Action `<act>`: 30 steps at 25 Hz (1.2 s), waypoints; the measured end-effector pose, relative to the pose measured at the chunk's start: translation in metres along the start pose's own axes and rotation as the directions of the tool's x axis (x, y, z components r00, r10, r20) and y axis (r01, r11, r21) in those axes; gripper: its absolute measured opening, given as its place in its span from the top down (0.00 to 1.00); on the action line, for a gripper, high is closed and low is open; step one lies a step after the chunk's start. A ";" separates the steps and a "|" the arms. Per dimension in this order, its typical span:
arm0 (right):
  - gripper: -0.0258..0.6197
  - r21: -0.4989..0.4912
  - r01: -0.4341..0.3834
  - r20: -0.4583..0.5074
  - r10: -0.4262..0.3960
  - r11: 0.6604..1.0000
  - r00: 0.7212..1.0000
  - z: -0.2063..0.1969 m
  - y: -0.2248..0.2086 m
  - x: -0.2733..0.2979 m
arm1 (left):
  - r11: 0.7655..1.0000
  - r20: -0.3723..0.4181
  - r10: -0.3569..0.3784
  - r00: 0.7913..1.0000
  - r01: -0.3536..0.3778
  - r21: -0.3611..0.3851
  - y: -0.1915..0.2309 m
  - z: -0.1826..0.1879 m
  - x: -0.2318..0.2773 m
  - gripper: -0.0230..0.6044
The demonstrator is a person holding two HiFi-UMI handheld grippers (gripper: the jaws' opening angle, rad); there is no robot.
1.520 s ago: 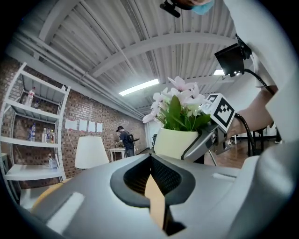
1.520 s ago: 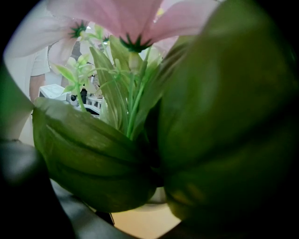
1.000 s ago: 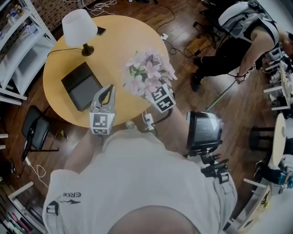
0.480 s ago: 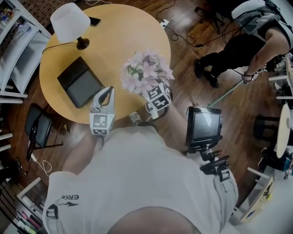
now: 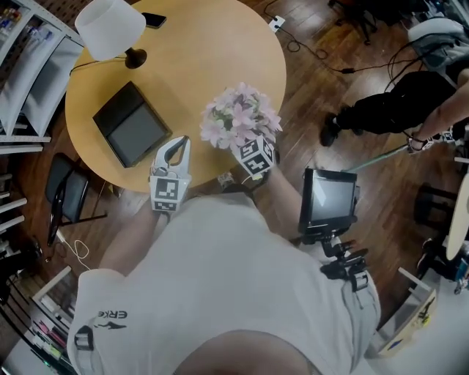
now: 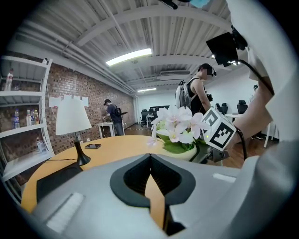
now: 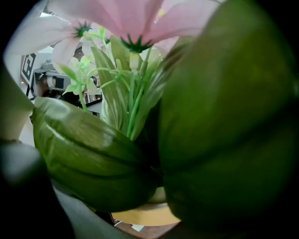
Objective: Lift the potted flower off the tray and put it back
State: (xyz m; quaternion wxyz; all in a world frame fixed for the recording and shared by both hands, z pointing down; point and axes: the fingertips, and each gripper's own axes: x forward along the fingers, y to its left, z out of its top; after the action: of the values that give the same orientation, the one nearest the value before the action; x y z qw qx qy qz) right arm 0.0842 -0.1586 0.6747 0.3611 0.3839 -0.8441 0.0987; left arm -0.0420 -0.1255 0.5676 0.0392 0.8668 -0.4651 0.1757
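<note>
A round wooden table (image 5: 212, 66) carries a white-shaded lamp (image 5: 110, 28) at its far left, with a dark phone (image 5: 154, 20) just right of it. A black chair (image 5: 62, 201) stands left of the table, and a person (image 5: 410, 110) bends over at far right.

A: Where's the bare room on the round yellow wooden table (image 5: 220, 58)?
B: Middle and far right, between the dark flat rectangular tray (image 5: 132, 126) and the pink-flowered plant in its cream pot (image 5: 240, 117)
A: Far left?
B: Blocked: a white-shaded lamp on a black foot (image 5: 110, 29), a dark phone (image 5: 154, 20) near it
A: Near edge?
B: The left gripper (image 5: 176, 143), jaws together, hangs there; broad green leaves (image 7: 93, 158) crowd the right gripper (image 5: 250, 149)
</note>
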 end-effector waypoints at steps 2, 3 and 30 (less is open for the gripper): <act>0.09 0.007 0.001 -0.010 -0.001 1.000 1.000 -0.007 0.001 0.005 | 1.000 -0.025 -0.015 1.000 0.015 0.007 -0.003 -0.007 0.005 0.96; 0.09 0.013 -0.003 -0.015 0.003 1.000 1.000 -0.010 0.004 0.008 | 1.000 -0.041 -0.022 0.999 0.023 0.007 -0.005 -0.012 0.005 0.96; 0.09 0.063 0.029 -0.021 -0.028 0.998 0.999 -0.046 0.013 0.049 | 0.986 -0.177 -0.150 0.973 0.160 0.046 -0.028 -0.053 0.029 0.96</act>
State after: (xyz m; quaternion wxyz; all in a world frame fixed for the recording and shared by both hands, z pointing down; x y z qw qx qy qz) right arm 0.0777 -0.1569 0.7431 0.3588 0.4062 -0.8312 0.1240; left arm -0.0189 -0.1201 0.6297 0.0671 0.8826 -0.3853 0.2607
